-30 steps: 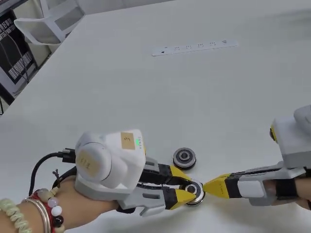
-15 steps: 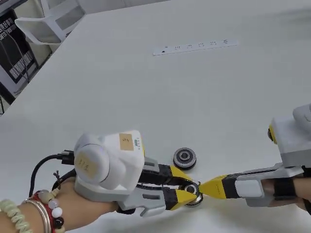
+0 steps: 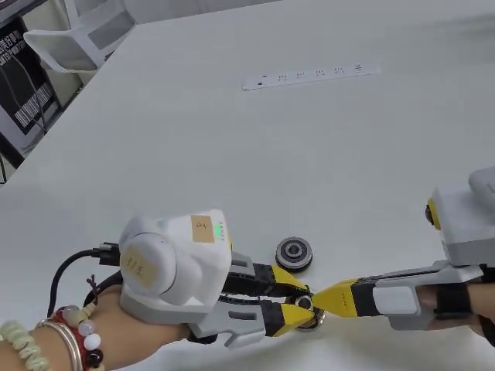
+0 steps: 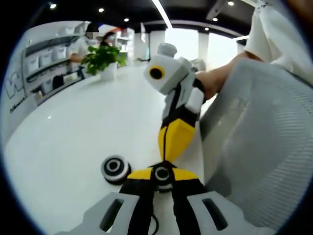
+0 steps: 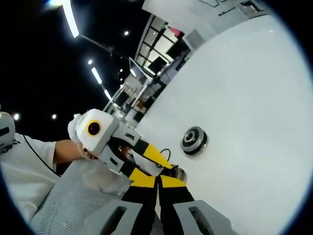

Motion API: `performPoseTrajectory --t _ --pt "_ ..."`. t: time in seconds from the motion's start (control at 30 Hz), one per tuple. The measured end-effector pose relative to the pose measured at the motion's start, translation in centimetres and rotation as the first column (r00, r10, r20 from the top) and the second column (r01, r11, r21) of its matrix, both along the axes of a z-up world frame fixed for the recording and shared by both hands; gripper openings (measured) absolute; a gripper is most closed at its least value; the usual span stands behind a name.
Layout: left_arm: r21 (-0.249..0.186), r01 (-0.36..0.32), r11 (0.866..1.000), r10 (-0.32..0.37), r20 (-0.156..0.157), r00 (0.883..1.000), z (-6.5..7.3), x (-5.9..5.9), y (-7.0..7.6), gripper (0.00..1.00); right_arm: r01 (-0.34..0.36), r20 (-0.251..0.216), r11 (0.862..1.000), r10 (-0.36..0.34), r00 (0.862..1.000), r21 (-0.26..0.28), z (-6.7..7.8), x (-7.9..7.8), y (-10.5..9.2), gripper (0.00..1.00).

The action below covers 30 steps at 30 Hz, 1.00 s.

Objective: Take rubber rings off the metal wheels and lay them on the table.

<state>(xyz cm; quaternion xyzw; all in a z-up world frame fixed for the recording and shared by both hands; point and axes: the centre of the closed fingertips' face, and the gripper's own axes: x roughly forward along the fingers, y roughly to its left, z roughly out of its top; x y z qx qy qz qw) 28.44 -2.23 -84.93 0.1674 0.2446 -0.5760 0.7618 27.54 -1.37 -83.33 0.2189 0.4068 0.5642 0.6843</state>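
Just beside the loose metal wheel on the table, the left gripper clamps a second wheel in its jaws. The right gripper, jaws pressed together, touches that wheel's edge.

Bench top is smooth white with a soft sheen, tbh. The loose wheel has a shiny bare-metal hub and a matt black rubber ring. Left gripper shell is matt white and grey plastic, with smooth yellow tips. Glossy beads on the wrist.
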Motion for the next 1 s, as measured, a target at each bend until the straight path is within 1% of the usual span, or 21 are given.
performPoseTrajectory --t 0.07,0.1,0.2,0.23,0.33,0.4,0.5,0.57,0.67,0.73,0.8,0.87,0.9,0.93,0.97,1.0 --pt "-0.001 0.000 1.000 0.000 0.000 1.000 0.0 0.0 0.0 0.14 0.002 -0.002 1.000 -0.002 1.000 -0.002 -0.1 0.0 -0.1 0.00" --pt "-0.002 -0.001 1.000 0.001 0.002 1.000 0.0 0.0 0.0 0.14 0.002 0.002 1.000 -0.002 1.000 -0.011 -0.2 0.1 -0.1 0.00" --pt "-0.003 -0.007 1.000 0.007 0.003 1.000 0.0 0.0 -0.1 0.14 -0.012 0.049 0.999 0.015 0.999 -0.049 -0.7 0.1 -0.1 0.00" --pt "-0.005 -0.009 1.000 0.009 0.003 1.000 0.0 0.0 -0.1 0.14 -0.014 0.055 0.998 0.017 0.998 -0.063 -0.9 0.1 -0.1 0.00" --pt "-0.015 -0.018 1.000 0.018 0.001 1.000 0.0 0.0 -0.1 0.14 -0.009 0.044 0.998 0.012 0.999 -0.065 -1.0 0.2 -0.2 0.00" --pt "-0.016 -0.020 1.000 0.020 0.002 1.000 0.0 0.0 -0.1 0.14 -0.008 0.052 0.997 0.012 0.999 -0.078 -1.3 0.3 -0.4 0.00" --pt "-0.007 -0.022 1.000 0.022 0.006 1.000 0.0 0.0 -0.2 0.14 -0.005 0.054 0.997 0.010 0.998 -0.077 -1.2 0.3 -0.4 0.00" --pt "0.009 -0.016 1.000 0.016 0.013 1.000 0.0 0.0 -0.3 0.14 -0.002 0.052 0.997 0.007 0.999 -0.078 -1.2 0.4 -0.5 0.00" --pt "0.024 -0.024 0.999 0.024 0.000 1.000 0.1 0.1 -0.3 0.14 0.003 0.050 0.997 0.001 0.999 -0.073 -1.1 0.5 -0.5 0.00" --pt "0.040 -0.016 0.999 0.016 0.011 1.000 0.0 0.0 -0.4 0.14 0.004 0.052 0.997 0.000 0.999 -0.075 -1.1 0.5 -0.5 0.00" --pt "0.049 -0.014 0.999 0.013 0.015 1.000 0.0 0.0 -0.4 0.14 0.005 0.056 0.997 -0.001 0.998 -0.078 -1.2 0.5 -0.6 0.00" --pt "0.055 -0.010 0.998 0.010 0.013 1.000 0.1 -0.1 -0.4 0.15 0.006 0.060 0.997 -0.002 0.998 -0.082 -1.2 0.5 -0.7 0.00" --pt "0.054 0.005 0.999 -0.006 0.003 1.000 0.2 -0.3 -0.4 0.17 0.009 0.061 0.997 -0.004 0.998 -0.081 -1.2 0.5 -0.7 0.00" --pt "0.048 0.004 0.999 -0.004 -0.008 1.000 0.4 -0.4 -0.5 0.20 0.012 0.060 0.997 -0.007 0.998 -0.078 -1.1 0.6 -0.8 0.00" --pt "0.038 0.004 0.999 -0.003 -0.012 1.000 0.7 -0.5 -0.6 0.21 0.014 0.061 0.997 -0.009 0.998 -0.074 -1.0 0.6 -0.8 0.00" --pt "0.039 0.004 0.999 -0.004 -0.012 1.000 0.8 -0.5 -0.6 0.21 0.014 0.061 0.997 -0.010 0.998 -0.070 -0.9 0.6 -0.8 0.00"
